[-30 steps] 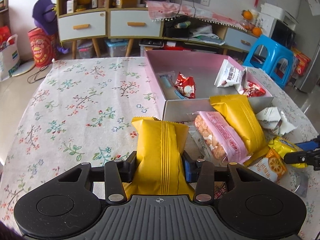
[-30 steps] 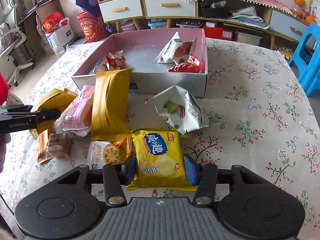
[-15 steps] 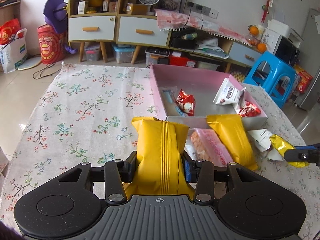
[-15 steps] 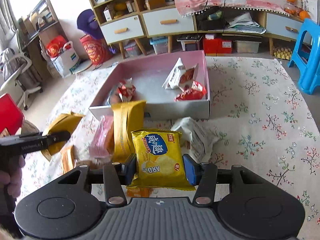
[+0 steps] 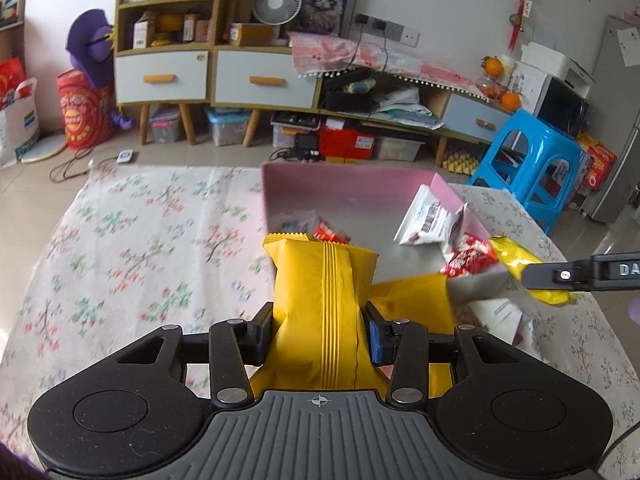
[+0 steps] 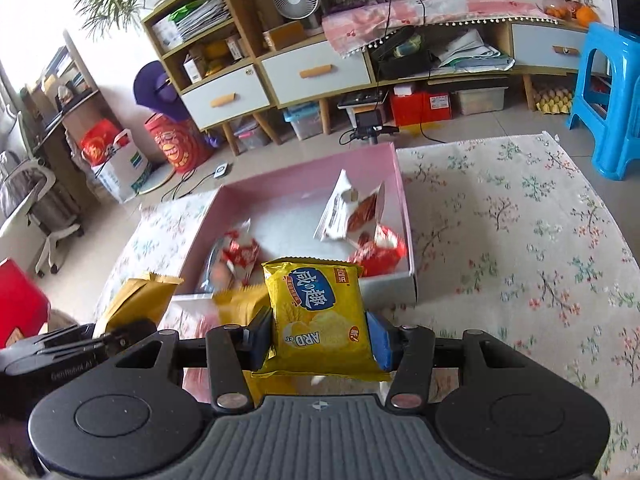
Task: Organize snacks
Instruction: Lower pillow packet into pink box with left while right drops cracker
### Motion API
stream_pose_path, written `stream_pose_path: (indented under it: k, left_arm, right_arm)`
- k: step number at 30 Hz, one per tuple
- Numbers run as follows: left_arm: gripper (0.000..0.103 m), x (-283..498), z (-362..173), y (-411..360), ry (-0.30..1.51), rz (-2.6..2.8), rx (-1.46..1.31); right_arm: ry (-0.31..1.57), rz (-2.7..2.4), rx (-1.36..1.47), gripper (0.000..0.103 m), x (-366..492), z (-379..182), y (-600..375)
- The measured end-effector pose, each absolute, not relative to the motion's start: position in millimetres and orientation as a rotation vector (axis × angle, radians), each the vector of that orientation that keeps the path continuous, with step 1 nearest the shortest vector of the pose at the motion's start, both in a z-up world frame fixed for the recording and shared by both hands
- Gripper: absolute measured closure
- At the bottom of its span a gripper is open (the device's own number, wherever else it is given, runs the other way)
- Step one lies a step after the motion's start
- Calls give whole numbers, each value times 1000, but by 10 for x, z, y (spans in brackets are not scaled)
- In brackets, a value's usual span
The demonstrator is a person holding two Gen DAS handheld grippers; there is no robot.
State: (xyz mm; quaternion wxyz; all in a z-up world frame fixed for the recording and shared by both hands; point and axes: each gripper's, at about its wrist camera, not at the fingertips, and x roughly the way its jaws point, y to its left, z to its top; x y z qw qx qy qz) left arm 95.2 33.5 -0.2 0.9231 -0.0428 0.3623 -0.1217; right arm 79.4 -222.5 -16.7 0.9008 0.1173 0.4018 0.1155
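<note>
My left gripper (image 5: 320,332) is shut on a plain yellow snack packet (image 5: 320,300) and holds it up in front of the pink box (image 5: 344,184). My right gripper (image 6: 320,336) is shut on a yellow cracker packet with a blue label (image 6: 318,312), held above the table near the pink box's (image 6: 304,164) front wall. The box holds a white packet (image 6: 340,212), red packets (image 6: 376,252) and a small red packet (image 6: 240,252). The right gripper also shows at the right of the left wrist view (image 5: 560,276).
Another yellow packet (image 5: 412,296) and a white packet (image 5: 500,312) lie on the floral tablecloth (image 5: 140,240) before the box. A blue stool (image 5: 532,160) stands right of the table. Cabinets and floor clutter are behind.
Both grippers have risen from the table with their packets and moved towards the box. The loose snack pile has dropped low and mostly out of sight.
</note>
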Motion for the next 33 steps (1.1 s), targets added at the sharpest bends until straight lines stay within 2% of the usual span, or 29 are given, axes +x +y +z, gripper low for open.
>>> stream_pose_path:
  k: [25,33]
  left_arm:
    - [62,2065,-265,-330,779,-266,-36]
    - [61,2119,-356,-374,750,-235,-26]
  right_arm:
    - [793,249,507,63,1413,-537,-2467]
    - [791,270,525,57,1398,-513,-2455]
